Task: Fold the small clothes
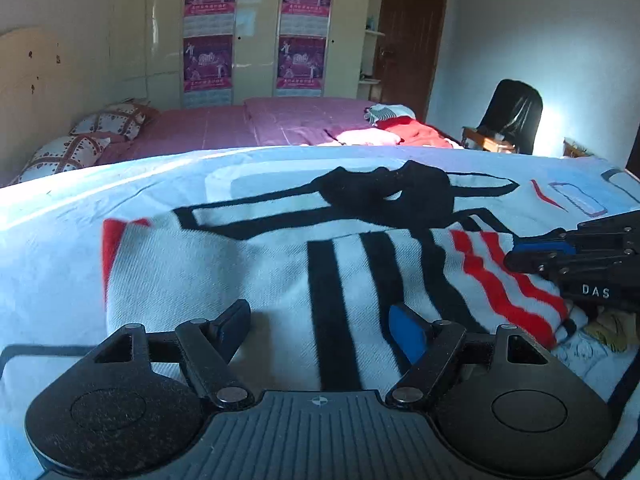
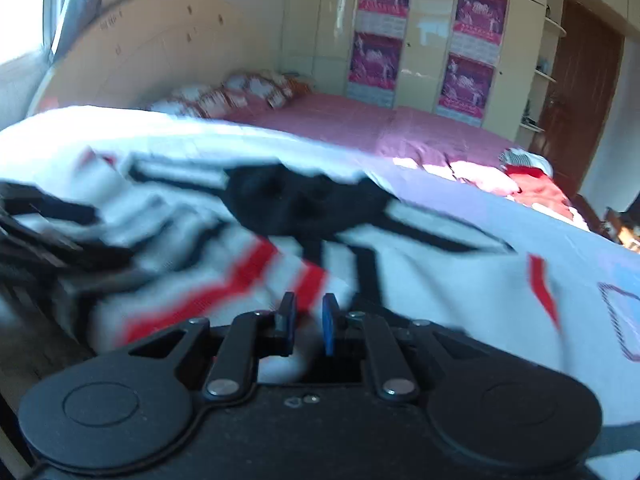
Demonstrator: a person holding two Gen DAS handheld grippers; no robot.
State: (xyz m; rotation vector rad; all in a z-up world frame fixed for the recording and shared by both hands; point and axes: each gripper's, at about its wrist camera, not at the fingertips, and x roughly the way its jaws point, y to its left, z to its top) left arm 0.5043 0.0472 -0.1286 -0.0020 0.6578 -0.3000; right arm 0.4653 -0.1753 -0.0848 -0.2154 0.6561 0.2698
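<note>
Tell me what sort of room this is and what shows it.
Most likely a home bedroom: a bed with a pink sheet and patterned pillows, a headboard, and a tall cream wardrobe with posters along the back wall. The striped garment lies on a cloth-covered surface in front.

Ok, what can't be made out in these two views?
- Right wrist: striped sock is motion-blurred, so the right gripper grip is unclear.
- Left wrist: right gripper's fingertips are cut off by the frame edge.
- Left wrist: black garment is too dark to identify.
</note>
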